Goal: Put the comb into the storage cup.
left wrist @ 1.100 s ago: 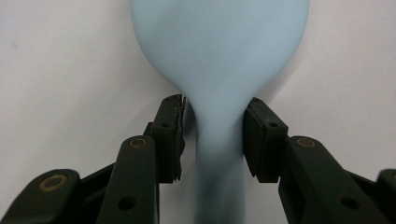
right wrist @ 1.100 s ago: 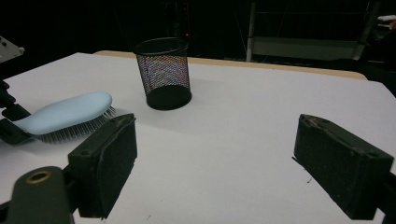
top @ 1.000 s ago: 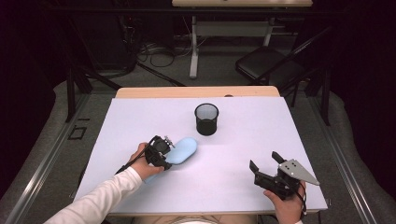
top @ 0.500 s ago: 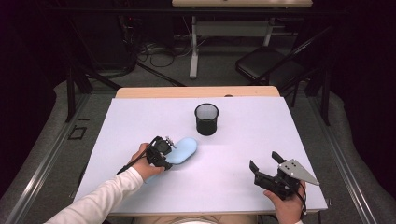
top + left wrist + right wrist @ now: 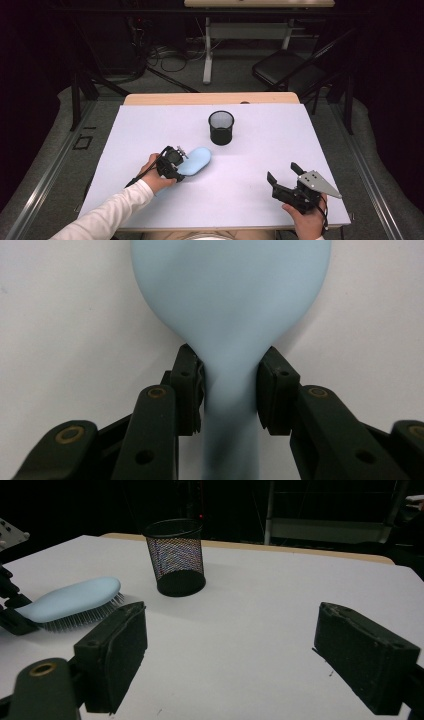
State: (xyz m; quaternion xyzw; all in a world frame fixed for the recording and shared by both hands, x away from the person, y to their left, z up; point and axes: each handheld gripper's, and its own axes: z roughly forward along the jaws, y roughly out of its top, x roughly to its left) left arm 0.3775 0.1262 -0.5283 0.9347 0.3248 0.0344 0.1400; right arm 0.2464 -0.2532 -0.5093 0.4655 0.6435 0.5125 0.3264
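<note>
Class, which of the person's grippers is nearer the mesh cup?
Left. The left gripper, shut on the brush, sits just short of the cup; the right gripper rests open, farther off by the table's near edge.

where things sit on the table

the mesh pen cup (image 5: 221, 127) stands upright near the far middle of the table (image 5: 260, 150). the hairbrush (image 5: 195, 161) lies bristles down nearer the person, left of the cup and apart from it. the left tool (image 5: 170, 163) is at the brush's near-left end, jaws on either side of its handle. the right tool (image 5: 282, 182) sits at the near right corner, well apart from both.
</note>
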